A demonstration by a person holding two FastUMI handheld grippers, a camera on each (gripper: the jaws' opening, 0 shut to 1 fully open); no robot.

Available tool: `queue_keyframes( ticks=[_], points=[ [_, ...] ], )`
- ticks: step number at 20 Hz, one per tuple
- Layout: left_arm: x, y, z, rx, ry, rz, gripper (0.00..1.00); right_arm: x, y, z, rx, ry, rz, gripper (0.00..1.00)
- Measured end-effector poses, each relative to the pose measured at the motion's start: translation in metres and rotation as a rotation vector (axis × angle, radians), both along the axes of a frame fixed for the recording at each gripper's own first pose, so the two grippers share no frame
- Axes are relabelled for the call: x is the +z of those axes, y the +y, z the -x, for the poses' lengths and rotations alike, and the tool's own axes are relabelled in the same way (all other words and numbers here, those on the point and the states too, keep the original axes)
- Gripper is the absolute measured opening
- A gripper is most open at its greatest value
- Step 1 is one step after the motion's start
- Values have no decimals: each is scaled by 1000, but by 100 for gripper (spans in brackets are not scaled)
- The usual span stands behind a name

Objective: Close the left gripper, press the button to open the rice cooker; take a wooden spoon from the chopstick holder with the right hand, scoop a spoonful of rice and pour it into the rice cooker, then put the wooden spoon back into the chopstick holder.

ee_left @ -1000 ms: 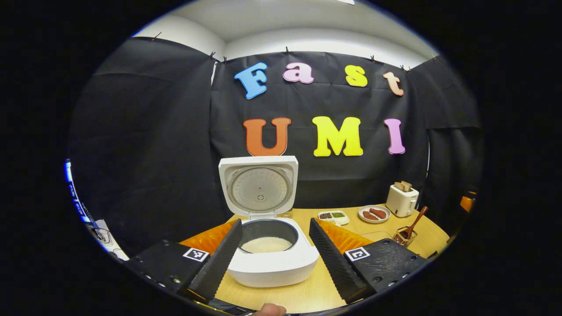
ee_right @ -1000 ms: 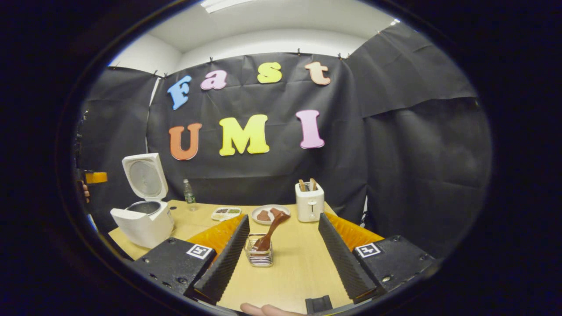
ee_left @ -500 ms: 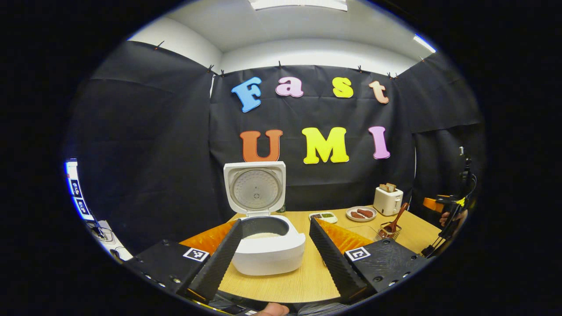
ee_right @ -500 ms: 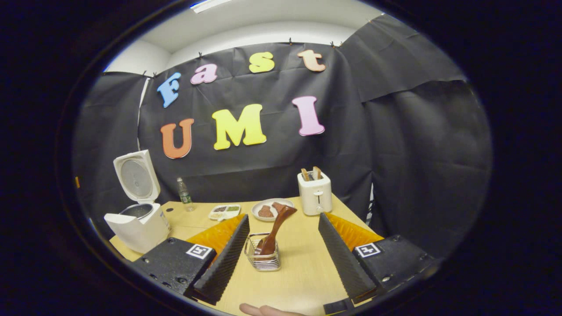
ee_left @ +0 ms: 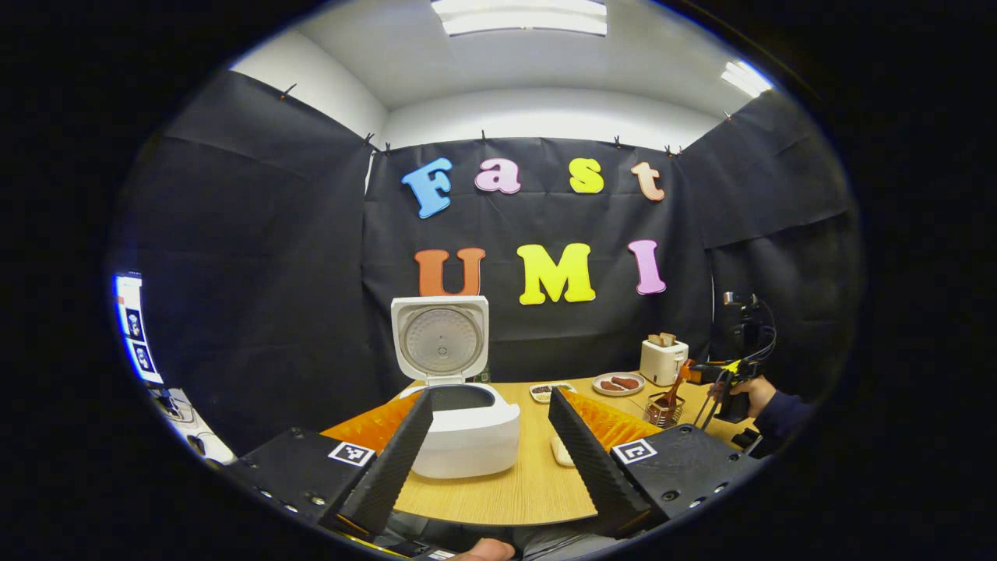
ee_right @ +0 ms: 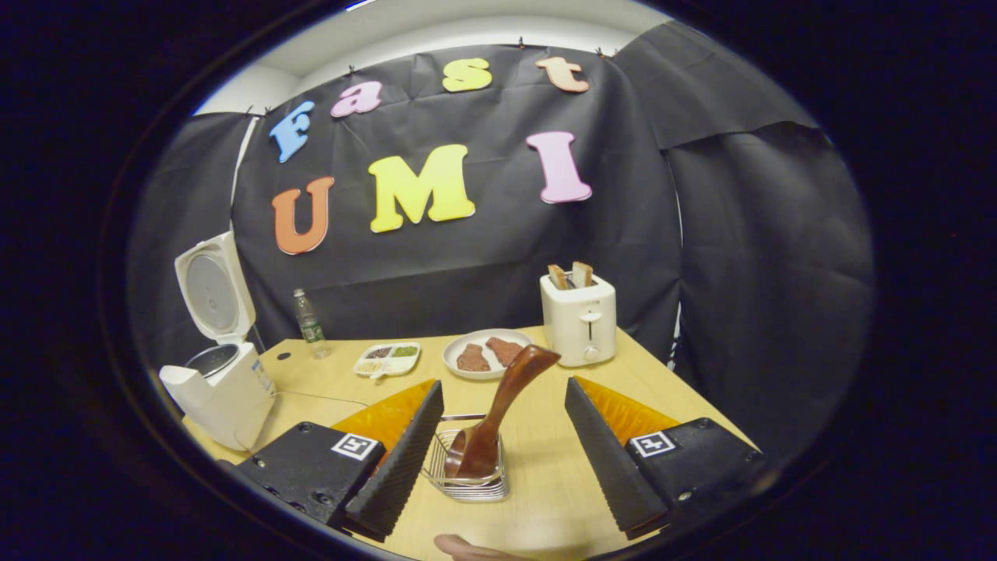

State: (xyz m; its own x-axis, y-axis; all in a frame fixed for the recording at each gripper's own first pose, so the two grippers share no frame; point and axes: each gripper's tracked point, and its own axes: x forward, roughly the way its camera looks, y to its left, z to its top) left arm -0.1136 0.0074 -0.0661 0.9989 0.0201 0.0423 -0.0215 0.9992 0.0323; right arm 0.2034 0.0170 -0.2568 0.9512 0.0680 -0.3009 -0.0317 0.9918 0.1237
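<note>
Right gripper [ee_right: 498, 460] neared curved wooden spoon [ee_right: 498, 421].

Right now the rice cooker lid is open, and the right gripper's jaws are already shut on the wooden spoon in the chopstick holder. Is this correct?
Not quite. The rice cooker lid is open, but the right gripper has its jaws apart, either side of the wooden spoon, which stands ungripped in the chopstick holder. The right gripper view shows it.
</note>
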Motion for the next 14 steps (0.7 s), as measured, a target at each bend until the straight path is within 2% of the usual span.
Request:
queue_keyframes(
  ticks=[4,7,8,9,11,12,13,14],
  points=[
    [-5,10,-2,31,1,-14,95,-34,6,-29,-6,40,-67,99],
    [-10,6,-9,30,6,-6,95,-40,5,-41,-23,37,-57,87],
    [-11,6,-10,25,13,-3,95,-35,11,-43,-11,22,-65,93],
    [-14,7,-11,24,17,-2,95,-34,17,-46,-3,18,-79,85],
    [-18,4,-14,10,22,6,95,-36,18,-52,-18,10,-104,58],
    [-20,2,-16,2,31,17,95,-45,14,-54,-51,32,-113,53],
    [-24,0,-16,-6,44,26,95,-48,15,-54,-68,37,-141,39],
    [-26,2,-14,-6,51,28,95,-44,22,-49,-48,40,-165,26]
  ],
)
